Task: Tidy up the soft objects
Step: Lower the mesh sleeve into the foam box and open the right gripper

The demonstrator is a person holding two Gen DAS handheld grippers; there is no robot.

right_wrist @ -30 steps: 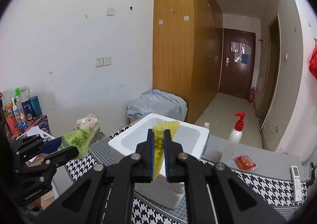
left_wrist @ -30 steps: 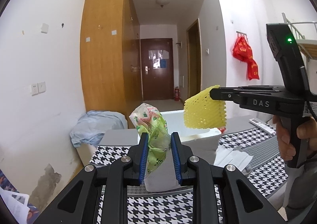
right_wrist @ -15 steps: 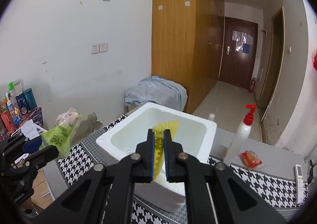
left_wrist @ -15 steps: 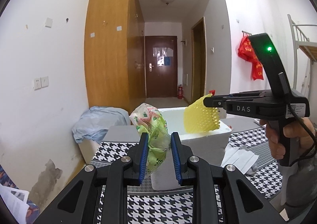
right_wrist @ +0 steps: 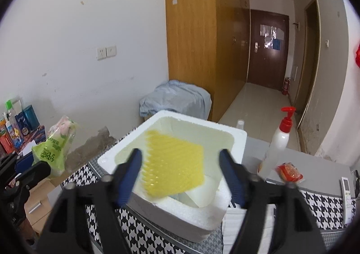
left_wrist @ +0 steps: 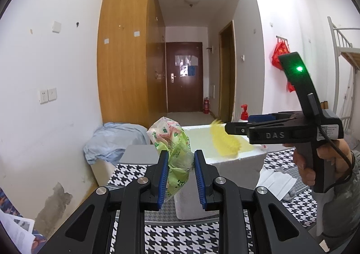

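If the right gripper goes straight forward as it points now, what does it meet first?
Most likely the yellow foam net, blurred between the open right gripper fingers, then the white foam box interior.

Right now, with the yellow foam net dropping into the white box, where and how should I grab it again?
Take the yellow foam net from above, by its near ribbed edge. It lies nearly flat inside the foam box, so the walls block any sideways approach. The right gripper is open over it; the left gripper holds the green bag.

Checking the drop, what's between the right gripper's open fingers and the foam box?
In the right wrist view, only the blurred yellow foam net lies between the right gripper and the white foam box.
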